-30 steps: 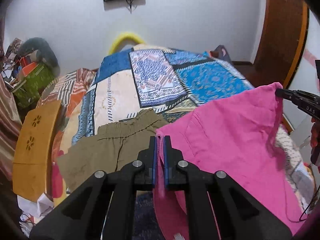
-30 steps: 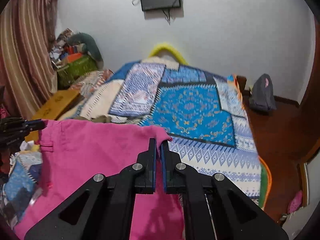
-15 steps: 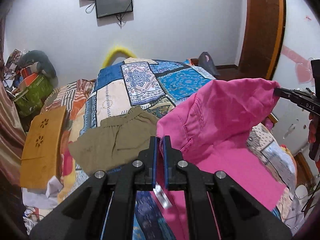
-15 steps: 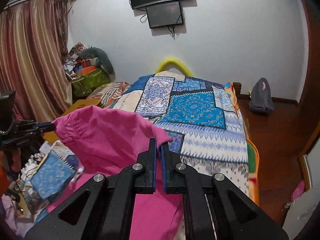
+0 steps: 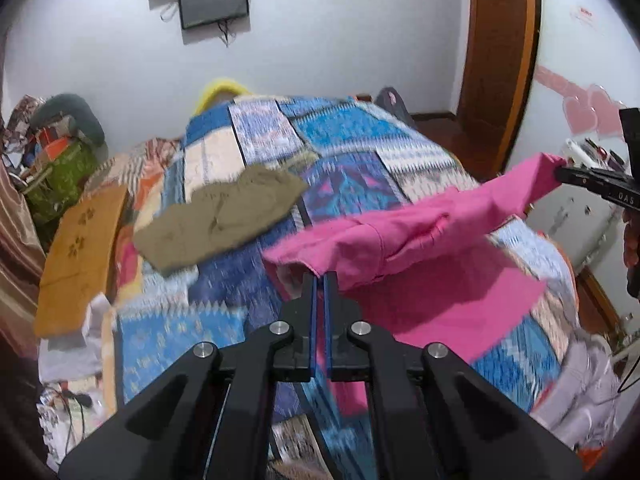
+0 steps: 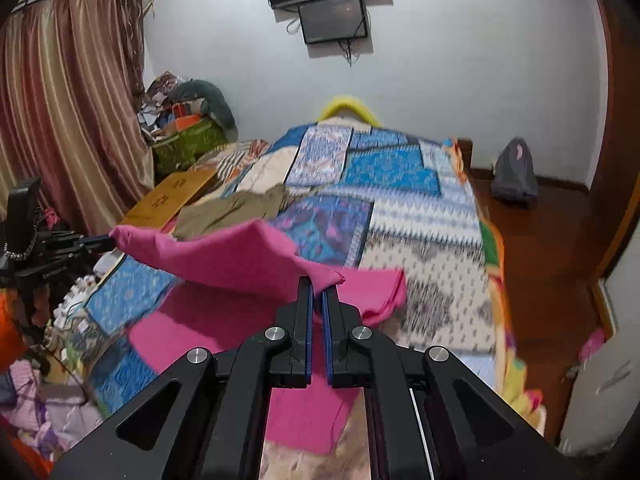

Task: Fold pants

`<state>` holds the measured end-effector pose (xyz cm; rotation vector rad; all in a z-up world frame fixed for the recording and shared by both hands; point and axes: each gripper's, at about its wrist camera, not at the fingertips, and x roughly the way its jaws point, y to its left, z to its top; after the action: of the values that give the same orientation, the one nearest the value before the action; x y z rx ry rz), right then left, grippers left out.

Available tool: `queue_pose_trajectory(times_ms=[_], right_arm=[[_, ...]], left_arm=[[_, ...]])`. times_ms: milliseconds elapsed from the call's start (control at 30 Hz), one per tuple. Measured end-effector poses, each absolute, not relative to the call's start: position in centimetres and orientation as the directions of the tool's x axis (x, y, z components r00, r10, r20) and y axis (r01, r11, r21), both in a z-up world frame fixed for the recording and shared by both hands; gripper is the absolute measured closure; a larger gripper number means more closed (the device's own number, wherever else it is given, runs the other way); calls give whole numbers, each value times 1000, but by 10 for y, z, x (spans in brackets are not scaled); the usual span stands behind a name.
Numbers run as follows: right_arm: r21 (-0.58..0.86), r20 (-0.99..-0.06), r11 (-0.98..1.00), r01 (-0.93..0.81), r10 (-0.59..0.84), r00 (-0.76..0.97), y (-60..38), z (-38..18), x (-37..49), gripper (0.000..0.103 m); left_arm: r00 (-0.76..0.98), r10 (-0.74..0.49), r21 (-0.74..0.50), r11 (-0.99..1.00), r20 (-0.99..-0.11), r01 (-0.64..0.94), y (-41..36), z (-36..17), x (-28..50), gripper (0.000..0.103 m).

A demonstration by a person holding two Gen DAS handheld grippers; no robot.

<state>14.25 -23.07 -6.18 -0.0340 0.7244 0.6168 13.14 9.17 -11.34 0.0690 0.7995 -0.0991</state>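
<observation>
The bright pink cotton pants point(image 5: 404, 236) hang stretched between the two grippers above the near end of the bed, their upper edge held up in the air while the lower part drapes flat onto the patchwork bedspread point(image 5: 352, 136). The left gripper point(image 5: 319, 280) is clamped tight on the near left corner of that raised edge, pink cloth pinched between its blue pads. The right gripper point(image 6: 316, 286) is likewise closed on the opposite corner, a small fold of cloth sticking up past its tips. In the left wrist view the right gripper appears at the far right edge, biting the end of the pink cloth. An olive-brown pair of shorts point(image 5: 224, 216) lies flat on the bedspread, further up the bed and to the left, apart from the pink pants. A tan wooden board point(image 5: 76, 260) with cut-out flowers leans along the bed's left side. A dark screen point(image 6: 334, 18) hangs on the far white wall.
</observation>
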Motion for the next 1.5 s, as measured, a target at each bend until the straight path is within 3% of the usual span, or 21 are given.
queue_pose_trajectory(times_ms=[433,867,1067,1233,1400,1500], right_arm=[[213,-710,855,-473,468,527,-250,-123,106,99],[166,-771,913,-373,356,528,-275,-126,102,95],[191,-707,892,-411,415,573,-252,-101,106,69],[248,-697,843,-477,498,516,-213,-113,110,69],[259,-764,827,-499,491,419,-192,-154,110,69],[278,-765,828,-486,497,409,-199,-167,104,69]], left_arm=[[616,-75,28,987,-784,155,80,-170,90,101],[633,-64,7,994,-772,109,100,-149,94,101],[625,-112,-35,990,-772,133,79,-144,119,90],[577,-161,-85,984,-801,157,61,-165,129,89],[537,-170,-104,983,-826,151,58,-192,128,89],[554,-149,-88,987,-819,136,63,-196,121,72]])
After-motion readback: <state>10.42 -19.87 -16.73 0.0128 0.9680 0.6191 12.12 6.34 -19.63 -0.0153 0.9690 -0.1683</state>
